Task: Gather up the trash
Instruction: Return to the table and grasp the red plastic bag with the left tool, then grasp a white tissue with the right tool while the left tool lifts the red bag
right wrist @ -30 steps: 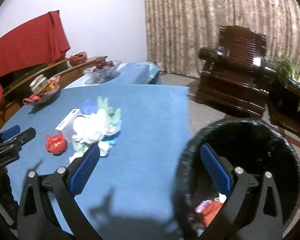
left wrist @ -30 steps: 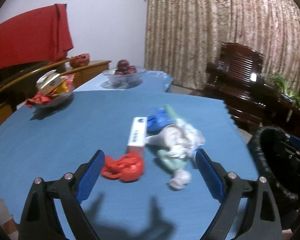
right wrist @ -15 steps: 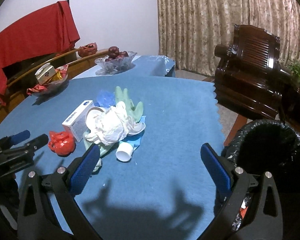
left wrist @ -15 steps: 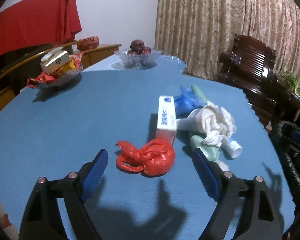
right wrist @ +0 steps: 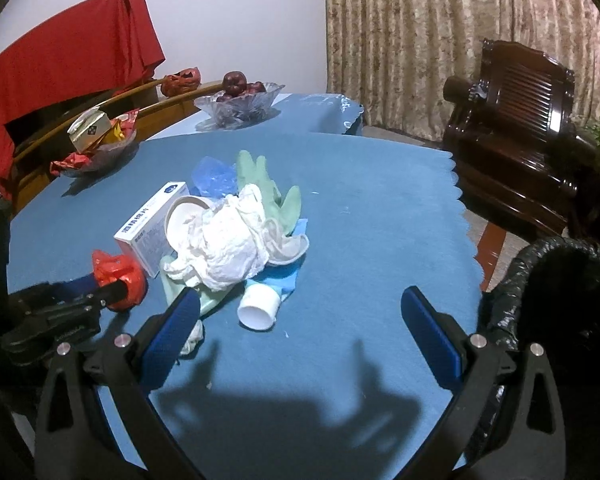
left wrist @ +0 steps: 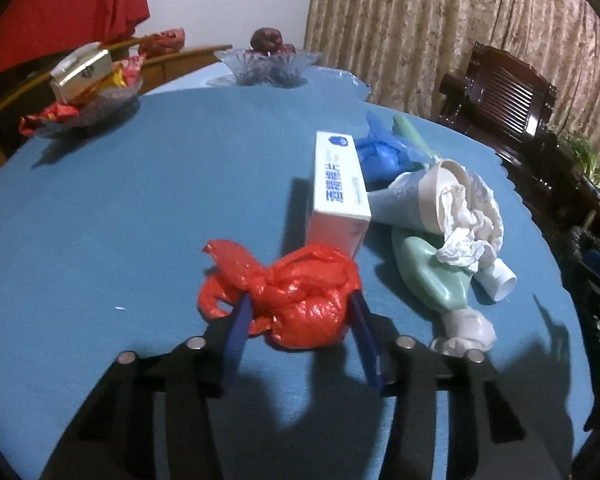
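Observation:
My left gripper [left wrist: 300, 312] is shut on a crumpled red plastic bag [left wrist: 296, 296] that rests on the blue table [left wrist: 140, 200]; the bag also shows in the right wrist view [right wrist: 120, 276]. Just beyond lie a white box [left wrist: 338, 188], a paper cup with white tissue [left wrist: 452, 208], a green glove [left wrist: 432, 272], a blue wrapper [left wrist: 384, 156] and a small white cup [right wrist: 258, 306]. My right gripper [right wrist: 300, 320] is open and empty above the table's near edge, close to the tissue pile [right wrist: 224, 244]. A black-lined trash bin [right wrist: 560, 280] stands at the right.
A glass fruit bowl [right wrist: 240, 100] and a dish of snacks [right wrist: 96, 140] sit at the table's far side. A dark wooden armchair [right wrist: 520, 128] stands right of the table before a curtain. A red cloth [right wrist: 68, 52] hangs at the back left.
My left gripper moved forward and closed on the red bag. My right gripper swung left from over the bin toward the trash pile.

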The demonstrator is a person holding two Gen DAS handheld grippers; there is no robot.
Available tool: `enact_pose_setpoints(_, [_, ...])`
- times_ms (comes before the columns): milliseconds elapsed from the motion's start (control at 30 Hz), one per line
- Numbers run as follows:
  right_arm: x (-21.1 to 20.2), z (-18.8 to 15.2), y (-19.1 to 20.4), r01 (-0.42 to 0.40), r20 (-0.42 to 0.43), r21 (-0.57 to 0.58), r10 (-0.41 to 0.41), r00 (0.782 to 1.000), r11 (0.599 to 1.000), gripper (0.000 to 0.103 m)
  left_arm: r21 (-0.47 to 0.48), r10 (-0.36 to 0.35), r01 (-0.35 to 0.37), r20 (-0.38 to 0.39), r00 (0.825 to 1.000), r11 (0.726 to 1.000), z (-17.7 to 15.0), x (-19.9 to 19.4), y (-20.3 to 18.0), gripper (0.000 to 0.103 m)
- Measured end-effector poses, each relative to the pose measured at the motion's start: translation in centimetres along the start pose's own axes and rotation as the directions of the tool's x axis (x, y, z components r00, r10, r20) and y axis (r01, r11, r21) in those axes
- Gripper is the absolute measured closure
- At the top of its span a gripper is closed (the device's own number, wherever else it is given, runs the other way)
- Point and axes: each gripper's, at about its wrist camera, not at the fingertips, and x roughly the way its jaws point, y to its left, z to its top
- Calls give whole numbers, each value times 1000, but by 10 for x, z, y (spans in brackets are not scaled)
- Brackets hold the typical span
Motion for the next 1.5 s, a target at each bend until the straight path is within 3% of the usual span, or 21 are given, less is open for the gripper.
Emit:
enact_pose_setpoints(200, [9, 6, 4, -15, 6, 3, 15, 1000, 1000, 5, 6, -1, 1, 37, 999, 1000, 0, -11, 0, 69])
enact_pose_setpoints(533, [26, 23, 20, -52, 20, -4, 52, 998, 999, 8, -24, 41, -38, 150, 988, 999, 15, -55, 13, 70])
enact_pose_setpoints(733, [46, 30, 29, -79, -18, -13, 79, 997, 997, 28, -15, 43, -41, 182, 982, 999, 33, -59, 11, 70])
enact_pose_setpoints(833, [56, 30, 33, -108, -51, -19, 107, 993, 994, 47, -13, 42, -40, 188, 981, 999, 36, -59, 8, 70])
enact_pose_setpoints(967, [62, 28, 36, -171, -81, -11, 169, 982, 985, 89, -6, 42, -41, 197, 979, 999, 36, -62, 4, 70])
enact_pose_setpoints(1100, [51, 28, 36, -199, -63, -23, 197, 978, 980, 95, 0, 38, -39, 200, 979, 999, 36, -66, -1, 70])
enact_pose_setpoints(1500, [-14, 42, 25, -207, 51, -17, 208, 977, 978, 95, 40, -4, -5, 232, 973, 999, 40, -88, -29, 70])
